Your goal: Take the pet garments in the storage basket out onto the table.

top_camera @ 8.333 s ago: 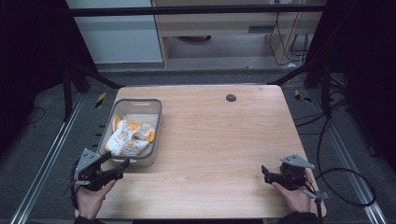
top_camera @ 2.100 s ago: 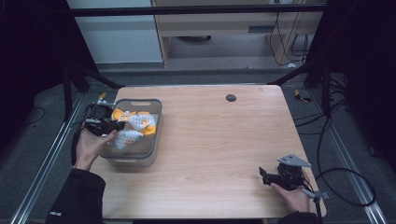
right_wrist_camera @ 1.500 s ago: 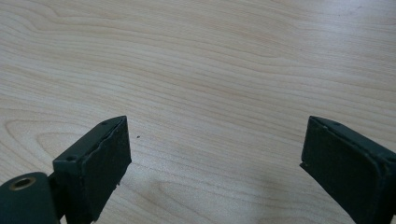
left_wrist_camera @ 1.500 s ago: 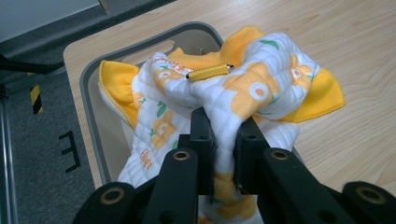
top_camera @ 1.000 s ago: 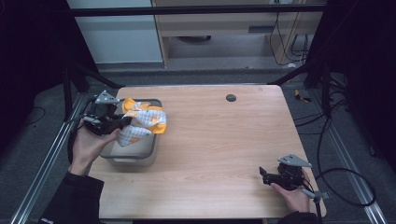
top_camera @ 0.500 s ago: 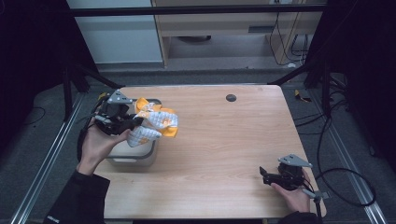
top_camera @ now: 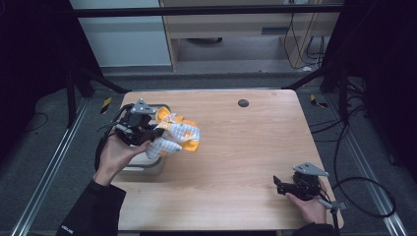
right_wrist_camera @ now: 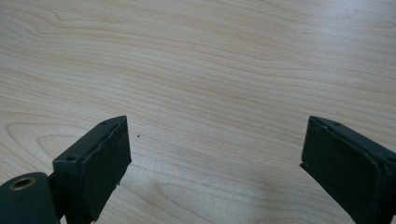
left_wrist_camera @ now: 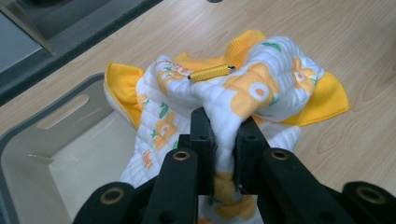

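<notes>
Lift-out step judged in hand: patterned cloth is pinched by left tool, held at frame left over bin rim. Right tool is spread, idle on tabletop lower right. Next, cloth likely needs lowering onto bare wood.

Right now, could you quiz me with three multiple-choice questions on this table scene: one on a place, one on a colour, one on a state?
1. Where is the grey bin?
A. table's left side
B. table's right side
C. on the floor

2. Which colours show on the cloth?
A. blue, black
B. white, orange
C. red, purple

3. How do the right gripper's jaws stand?
A. shut on cloth
B. shut, empty
C. open, empty

Answers: 1 A, it sits beside the left gripper; 2 B, per the left gripper view; 3 C, bare wood shows between them.
</notes>
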Action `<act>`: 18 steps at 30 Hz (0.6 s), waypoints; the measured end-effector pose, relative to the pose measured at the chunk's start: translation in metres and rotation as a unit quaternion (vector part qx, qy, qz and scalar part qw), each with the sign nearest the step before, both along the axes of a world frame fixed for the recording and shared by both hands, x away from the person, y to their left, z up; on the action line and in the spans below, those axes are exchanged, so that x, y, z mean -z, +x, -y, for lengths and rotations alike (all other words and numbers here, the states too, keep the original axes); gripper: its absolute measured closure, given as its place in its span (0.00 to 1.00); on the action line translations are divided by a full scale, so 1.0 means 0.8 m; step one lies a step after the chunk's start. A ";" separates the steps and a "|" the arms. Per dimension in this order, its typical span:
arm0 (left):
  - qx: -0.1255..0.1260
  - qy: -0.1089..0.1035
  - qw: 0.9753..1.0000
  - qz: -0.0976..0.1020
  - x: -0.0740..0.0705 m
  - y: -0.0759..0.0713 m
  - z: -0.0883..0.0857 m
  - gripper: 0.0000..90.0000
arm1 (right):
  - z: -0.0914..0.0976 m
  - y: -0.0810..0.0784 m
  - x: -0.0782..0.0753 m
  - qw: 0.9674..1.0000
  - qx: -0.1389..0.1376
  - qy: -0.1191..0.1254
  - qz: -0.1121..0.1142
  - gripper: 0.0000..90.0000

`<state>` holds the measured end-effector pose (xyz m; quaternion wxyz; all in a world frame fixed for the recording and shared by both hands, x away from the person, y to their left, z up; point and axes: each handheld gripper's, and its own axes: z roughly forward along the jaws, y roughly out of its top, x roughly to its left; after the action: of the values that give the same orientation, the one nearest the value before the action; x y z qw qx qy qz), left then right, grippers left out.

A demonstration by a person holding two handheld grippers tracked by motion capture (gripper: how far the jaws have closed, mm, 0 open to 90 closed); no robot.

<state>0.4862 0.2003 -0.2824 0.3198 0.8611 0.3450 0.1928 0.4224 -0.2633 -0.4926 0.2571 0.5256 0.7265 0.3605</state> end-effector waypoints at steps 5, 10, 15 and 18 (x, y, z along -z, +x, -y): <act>0.010 0.000 1.000 -0.002 0.004 -0.002 0.008 0.90 | 0.000 0.000 0.000 1.000 0.000 0.001 0.000 0.09; 0.022 0.000 1.000 -0.003 0.006 -0.004 0.018 0.90 | 0.000 0.000 0.000 1.000 -0.001 -0.001 0.000 0.09; 0.032 0.003 0.999 -0.005 0.007 -0.005 0.028 0.90 | 0.000 0.000 0.000 1.000 -0.001 0.000 0.000 0.09; 0.038 0.001 0.999 -0.004 0.008 -0.007 0.035 0.90 | 0.000 0.000 0.000 1.000 -0.002 -0.001 0.001 0.09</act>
<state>0.4806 0.1722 -0.2888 0.3247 0.8747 0.3131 0.1772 0.4223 -0.2631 -0.4924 0.2572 0.5236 0.7278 0.3606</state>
